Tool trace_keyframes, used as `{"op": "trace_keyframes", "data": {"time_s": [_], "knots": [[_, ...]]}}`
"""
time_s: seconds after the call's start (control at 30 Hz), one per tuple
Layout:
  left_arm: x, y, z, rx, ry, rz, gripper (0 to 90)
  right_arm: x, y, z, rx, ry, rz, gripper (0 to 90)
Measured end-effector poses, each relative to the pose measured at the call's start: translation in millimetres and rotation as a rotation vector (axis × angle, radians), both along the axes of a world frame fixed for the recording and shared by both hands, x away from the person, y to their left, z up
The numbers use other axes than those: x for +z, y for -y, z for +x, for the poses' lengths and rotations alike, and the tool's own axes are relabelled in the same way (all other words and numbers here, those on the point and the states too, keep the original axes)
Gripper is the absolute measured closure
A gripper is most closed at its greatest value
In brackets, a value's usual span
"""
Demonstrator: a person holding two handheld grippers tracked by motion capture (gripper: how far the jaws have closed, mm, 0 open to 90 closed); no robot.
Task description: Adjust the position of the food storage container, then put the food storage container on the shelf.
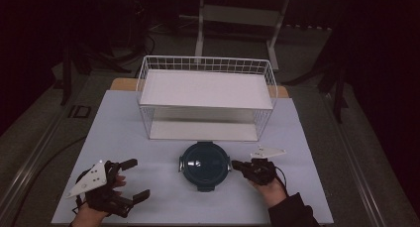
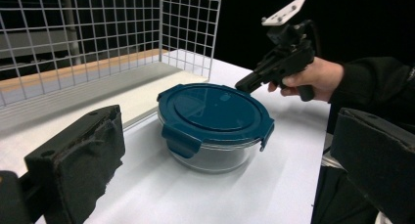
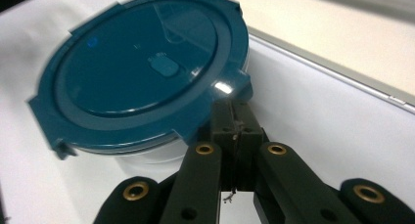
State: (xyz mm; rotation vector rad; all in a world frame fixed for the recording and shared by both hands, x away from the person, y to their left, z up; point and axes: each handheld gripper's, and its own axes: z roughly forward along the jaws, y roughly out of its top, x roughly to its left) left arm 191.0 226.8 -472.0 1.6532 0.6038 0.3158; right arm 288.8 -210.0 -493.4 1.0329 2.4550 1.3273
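Container [image 1: 204,165], one round glass bowl with a teal clip lid, sits mid-table just in front of the single white wire basket [image 1: 205,78]. Right gripper [image 3: 234,117] has its jaws pressed together at the lid's right-side latch [image 3: 234,87], apparently tip-touching; cannot tell if it pinches the tab. Left gripper [image 1: 134,179] rests wide open, empty, well to the left. Likely unlatching: lever the tab outward gently, brace the bowl. Four latches, two grippers.

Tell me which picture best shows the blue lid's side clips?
The left gripper view: the blue lid appears side-on, clips folded down over the clear bowl. The high view shows it small and dim from above. The right gripper view shows its top close, with the shut right claw at one clip.
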Motion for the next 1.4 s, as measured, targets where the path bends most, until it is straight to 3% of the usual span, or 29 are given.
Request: {"op": "trace_keyframes", "data": {"time_s": [0.1, 0.17, 0.3, 0.33, 0.37, 0.43, 0.5, 0.53, 0.6, 0.67, 0.73, 0.77, 0.8, 0.83, 0.9, 0.97, 1.0, 1.07, 1.13, 1.17, 1.2, 1.3, 1.37, 1.4], "knots": [[0.4, 1.1, 0.3, 0.003, -0.004, 0.004, 0.0, 8.8, 6.1, -4.9, -0.005, 0.019, 0.021, 88.0], [1.6, 3.5, 1.4, 0.006, -0.023, -0.003, 0.0, 14.5, 9.1, -9.0, -0.002, 0.04, 0.042, 79.2], [11.9, 13.3, 3.6, -0.001, -0.037, -0.001, 0.0, 25.1, 11.4, -17.5, -0.012, 0.082, 0.084, 51.8], [11.9, 13.3, 3.6, -0.001, -0.037, -0.001, 0.0, 25.1, 11.4, -17.5, -0.012, 0.082, 0.084, 51.8], [22.3, 19.7, 3.4, -0.021, -0.027, -0.008, 0.0, 26.8, 11.2, -19.0, -0.019, 0.095, 0.089, 44.5], [30.1, 25.2, 4.1, -0.024, -0.019, 0.005, 0.0, 35.9, 12.4, -22.1, -0.004, 0.122, 0.141, 27.1], [35.5, 30.3, 5.2, -0.026, -0.016, 0.015, 0.0, 40.6, 11.9, -23.6, 0.027, 0.132, 0.152, 15.7], [35.5, 30.3, 5.2, -0.026, -0.016, 0.015, 0.0, 40.6, 11.9, -23.6, 0.027, 0.132, 0.152, 15.7], [38.6, 34.0, 6.9, -0.02, -0.014, 0.039, 0.0, 47.9, 10.5, -26.5, 0.049, 0.178, 0.172, 11.9], [41.2, 39.9, 11.1, -0.028, -0.042, 0.056, 0.0, 52.1, 9.2, -30.0, 0.054, 0.24, 0.177, 11.4], [41.7, 41.8, 12.8, -0.032, -0.05, 0.062, 0.0, 53.6, 8.1, -30.4, 0.051, 0.244, 0.16, 11.5], [42.0, 46.0, 18.2, -0.035, -0.082, 0.068, 0.0, 56.4, 6.3, -32.6, 0.044, 0.273, 0.146, 13.6], [42.0, 46.0, 18.2, -0.035, -0.082, 0.068, 0.0, 57.3, 5.4, -33.5, 0.038, 0.289, 0.139, 13.6], [41.9, 50.4, 23.6, -0.032, -0.11, 0.072, 0.0, 57.8, 4.6, -34.1, 0.034, 0.303, 0.133, 14.0], [41.2, 54.4, 29.3, -0.035, -0.141, 0.061, 0.0, 58.4, 3.4, -34.1, 0.03, 0.311, 0.138, 14.6], [41.2, 54.4, 29.3, -0.035, -0.141, 0.061, 0.0, 58.6, 3.1, -34.1, 0.037, 0.315, 0.139, 14.6], [38.0, 61.6, 41.3, -0.028, -0.186, 0.064, 0.0, 59.0, 2.6, -35.0, 0.042, 0.347, 0.138, 16.7], [34.2, 64.7, 50.1, -0.025, -0.228, 0.062, 0.0, 59.4, 2.8, -35.7, 0.049, 0.348, 0.151, 17.1], [30.2, 66.5, 59.4, -0.015, -0.278, 0.059, 0.0, 60.6, 1.2, -39.2, 0.042, 0.368, 0.109, 17.2], [30.2, 66.5, 59.4, -0.015, -0.278, 0.059, 0.0, 60.9, 1.0, -40.0, 0.042, 0.36, 0.104, 17.3], [27.0, 67.4, 67.7, 0.002, -0.329, 0.056, 0.0, 60.7, 0.9, -41.2, 0.039, 0.363, 0.109, 17.4], [23.3, 69.4, 76.7, 0.027, -0.373, 0.063, 0.0, 60.5, 2.3, -41.7, 0.031, 0.371, 0.119, 17.3], [21.9, 70.3, 79.0, 0.032, -0.375, 0.064, 0.0, 60.2, 3.6, -41.1, 0.026, 0.378, 0.125, 15.7], [18.3, 72.0, 84.0, 0.042, -0.404, 0.077, 0.0, 60.0, 4.1, -40.5, 0.026, 0.378, 0.13, 14.7]]}}
